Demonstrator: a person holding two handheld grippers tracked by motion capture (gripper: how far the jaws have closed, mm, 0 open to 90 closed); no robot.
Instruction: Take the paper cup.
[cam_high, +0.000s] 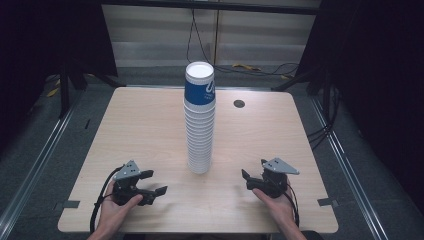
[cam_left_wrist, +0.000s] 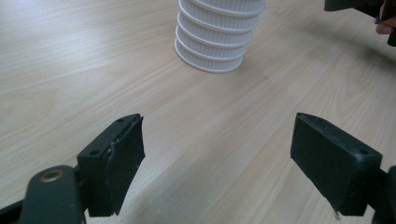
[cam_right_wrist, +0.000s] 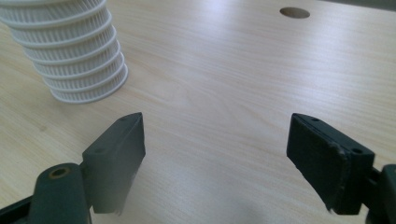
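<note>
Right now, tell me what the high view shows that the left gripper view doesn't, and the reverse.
High view alone: the blue top cup crowning the stack, the table's grommet hole, and the person's forearms. Left gripper view alone: the inner faces of the left hand-held gripper, jaws wide apart. Both: the white stack of cups upright on the wooden table, and the right hand-held gripper.
</note>
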